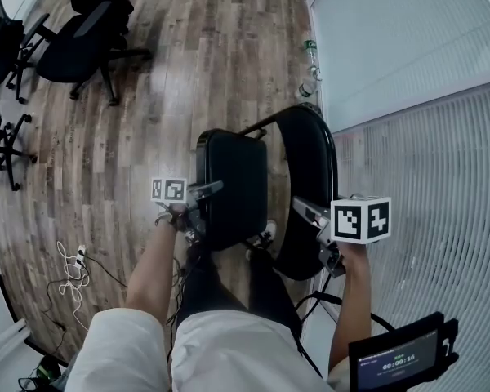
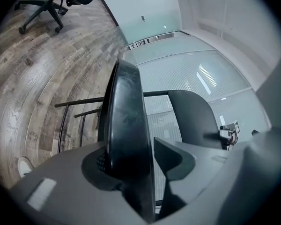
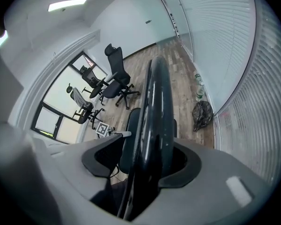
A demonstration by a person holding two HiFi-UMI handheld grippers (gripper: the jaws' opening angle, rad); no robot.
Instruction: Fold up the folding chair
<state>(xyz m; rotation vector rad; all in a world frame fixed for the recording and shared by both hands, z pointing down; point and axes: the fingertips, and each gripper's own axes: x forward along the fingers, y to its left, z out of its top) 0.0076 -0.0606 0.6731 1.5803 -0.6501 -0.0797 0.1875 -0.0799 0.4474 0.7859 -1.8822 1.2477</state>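
The black folding chair stands in front of me, its seat (image 1: pixel 231 188) tipped up and the rounded backrest (image 1: pixel 309 166) beside it on the right. My left gripper (image 1: pixel 206 193) is shut on the seat's near edge (image 2: pixel 126 125); in the left gripper view both fingers (image 2: pixel 174 159) press against the edge. My right gripper (image 1: pixel 304 209) straddles the backrest's rim (image 3: pixel 154 121). That rim lies against one pad, while a gap shows between it and the other pad (image 3: pixel 100 159), so the jaws stand open around it.
A glass wall with blinds (image 1: pixel 425 137) runs close along the right. Bottles (image 1: pixel 310 55) and a dark bag (image 3: pixel 202 114) sit at its foot. Office chairs (image 1: pixel 82 31) stand at the far left, cables (image 1: pixel 69 280) lie on the wooden floor, and a small screen (image 1: pixel 396 362) is at lower right.
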